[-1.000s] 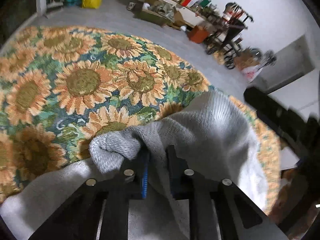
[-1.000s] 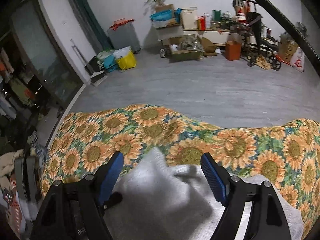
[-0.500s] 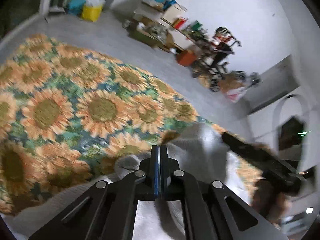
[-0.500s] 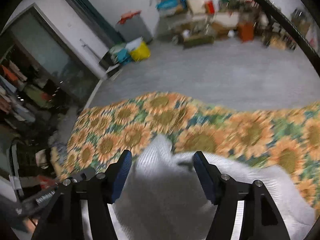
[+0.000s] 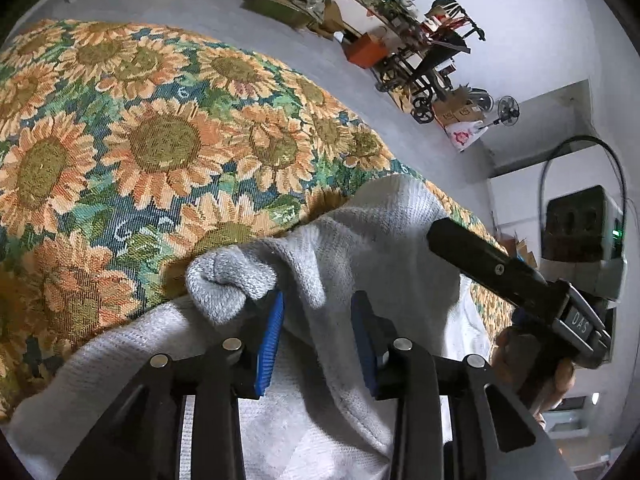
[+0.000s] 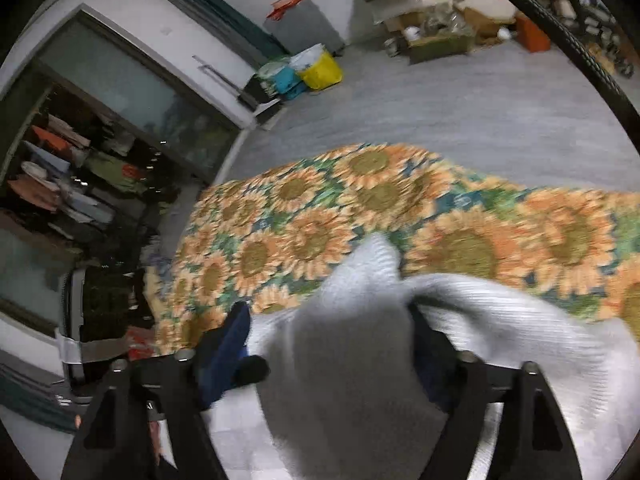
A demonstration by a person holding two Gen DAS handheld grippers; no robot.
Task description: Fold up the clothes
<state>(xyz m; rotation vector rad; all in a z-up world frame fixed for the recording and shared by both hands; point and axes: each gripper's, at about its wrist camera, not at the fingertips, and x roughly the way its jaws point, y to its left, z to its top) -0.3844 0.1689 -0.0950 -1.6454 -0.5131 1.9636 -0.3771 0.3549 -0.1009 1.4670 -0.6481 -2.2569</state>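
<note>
A pale grey knit garment (image 5: 372, 236) lies rumpled on the sunflower-patterned cloth (image 5: 160, 140). My left gripper (image 5: 318, 332) hangs low over it and its jaws are opening. A fold of the knit runs up between the blue pads (image 5: 272, 336) and a rolled cuff (image 5: 224, 284) drapes over the left fingertip. The pads do not squeeze it. My right gripper (image 6: 328, 344) is also opening, wide, with a raised hump of the garment (image 6: 352, 360) between its fingers. The knit hides its right pad. From the left wrist view the right gripper (image 5: 500, 268) shows as a black bar held by a hand (image 5: 532, 364).
The sunflower cloth (image 6: 380, 192) stretches far ahead and to the left. Beyond its edge is grey floor (image 6: 480, 100) with boxes, a yellow bag (image 6: 320, 72), a cart (image 5: 432, 60) and a fan (image 5: 506, 114). Racks of clothes (image 6: 68, 184) stand at the left.
The left jaws, shut tight half a second ago, now stand apart around the fold. The right gripper has tipped down and closer over the garment, its jaws narrowing and then widening again.
</note>
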